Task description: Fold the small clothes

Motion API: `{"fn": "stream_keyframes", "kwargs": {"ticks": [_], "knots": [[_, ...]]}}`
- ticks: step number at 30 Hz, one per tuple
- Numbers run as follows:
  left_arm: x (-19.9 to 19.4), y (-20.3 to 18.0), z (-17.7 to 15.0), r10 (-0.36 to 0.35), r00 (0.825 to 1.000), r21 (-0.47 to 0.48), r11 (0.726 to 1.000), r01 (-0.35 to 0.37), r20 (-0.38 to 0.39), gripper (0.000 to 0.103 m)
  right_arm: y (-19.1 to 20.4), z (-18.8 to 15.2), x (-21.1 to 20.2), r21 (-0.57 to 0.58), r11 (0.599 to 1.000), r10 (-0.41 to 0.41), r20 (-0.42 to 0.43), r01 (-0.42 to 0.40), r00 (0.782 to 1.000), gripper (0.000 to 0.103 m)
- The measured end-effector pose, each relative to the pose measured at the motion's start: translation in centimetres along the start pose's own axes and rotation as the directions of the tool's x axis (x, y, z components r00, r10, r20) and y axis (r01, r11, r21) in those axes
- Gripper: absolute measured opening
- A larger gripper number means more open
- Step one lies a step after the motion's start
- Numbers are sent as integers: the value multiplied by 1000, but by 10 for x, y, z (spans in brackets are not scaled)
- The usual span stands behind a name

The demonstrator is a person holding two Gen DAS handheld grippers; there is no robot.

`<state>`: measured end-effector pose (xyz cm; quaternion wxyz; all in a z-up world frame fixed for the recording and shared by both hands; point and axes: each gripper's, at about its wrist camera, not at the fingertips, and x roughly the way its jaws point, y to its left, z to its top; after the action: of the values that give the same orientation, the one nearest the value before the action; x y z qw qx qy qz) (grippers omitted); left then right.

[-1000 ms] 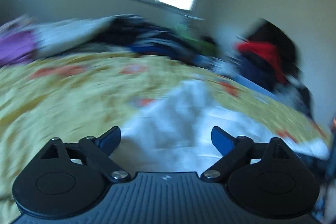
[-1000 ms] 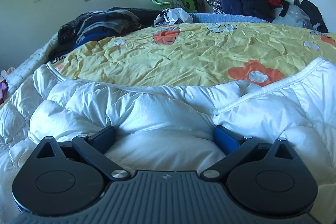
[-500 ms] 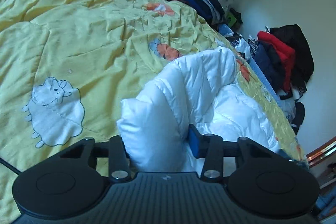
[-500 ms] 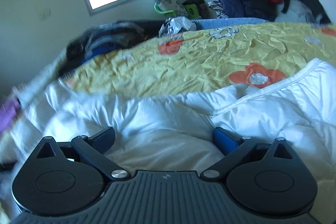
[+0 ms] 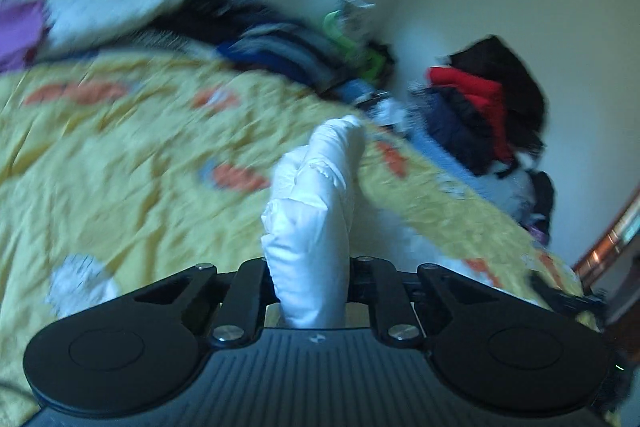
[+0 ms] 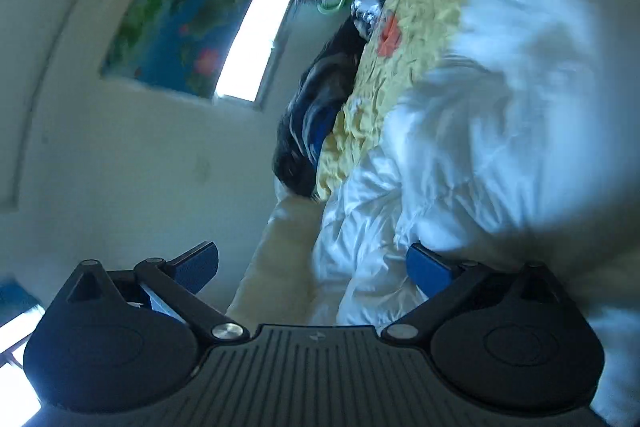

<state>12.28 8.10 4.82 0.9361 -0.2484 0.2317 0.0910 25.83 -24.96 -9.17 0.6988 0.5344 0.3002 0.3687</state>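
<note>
Left gripper [image 5: 307, 281]: we note it clamped on a fold of the white puffy jacket [image 5: 316, 203], lifted over the yellow bedspread [image 5: 120, 163]. Right gripper [image 6: 312, 267]: we record jaws spread wide, holding nothing, jacket just right of it.

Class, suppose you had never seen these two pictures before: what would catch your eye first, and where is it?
First, the puffy white jacket, a fold of it pinched upright in the left claw at the bottom centre. Behind it spreads the yellow flowered bedspread. In the tilted right view, the right claw gapes open beside the white padding.
</note>
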Motion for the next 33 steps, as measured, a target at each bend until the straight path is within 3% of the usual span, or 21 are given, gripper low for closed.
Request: {"fn": "stream_keyframes", "kwargs": {"ticks": [4, 6, 10, 12, 14, 18, 21, 23, 24, 26, 28, 30, 33], "knots": [[-13, -50, 0, -70, 995, 152, 987, 59, 69, 14, -7, 3, -2, 53, 998, 21, 7, -21, 1000, 103], [-17, -71, -2, -105, 991, 214, 973, 85, 84, 14, -2, 7, -11, 103, 995, -13, -15, 15, 1000, 100], [-20, -99, -4, -163, 985, 271, 952, 141, 59, 14, 9, 14, -59, 143, 986, 88, 27, -90, 996, 101], [-23, -115, -8, -198, 979, 301, 938, 175, 48, 14, -1, 15, -75, 180, 982, 51, 55, -61, 997, 102], [-26, -133, -18, -234, 972, 345, 916, 207, 37, 14, -23, 14, -71, 259, 965, 30, 24, -35, 999, 103], [-30, -174, -53, -283, 959, 510, 825, 243, 1, 14, -46, 10, -51, 370, 920, 102, 83, -125, 991, 103], [-30, -193, -77, -308, 951, 593, 761, 263, -27, 14, -42, 15, -37, 393, 915, 75, 67, -95, 995, 103], [-29, -197, -83, -313, 949, 602, 751, 272, -37, 14, -39, 18, -51, 450, 888, 56, 95, -93, 994, 98], [-28, -198, -85, -315, 948, 606, 747, 274, -40, 14, -36, 18, -72, 454, 882, 51, 176, -127, 983, 98], [-30, -200, -88, -324, 946, 619, 736, 275, -35, 14, -29, 17, -111, 409, 890, 70, 310, -199, 948, 100], [-28, -208, -95, -330, 942, 643, 710, 287, -56, 14, -20, 19, -143, 354, 916, 58, 351, -189, 935, 101], [-26, -218, -107, -345, 935, 671, 673, 312, -89, 14, -15, 24, -157, 313, 934, 72, 311, -174, 948, 101], [-15, -240, -138, -355, 914, 743, 554, 375, -196, 14, 3, 41, -162, 241, 961, 100, 163, -138, 982, 101]]}}
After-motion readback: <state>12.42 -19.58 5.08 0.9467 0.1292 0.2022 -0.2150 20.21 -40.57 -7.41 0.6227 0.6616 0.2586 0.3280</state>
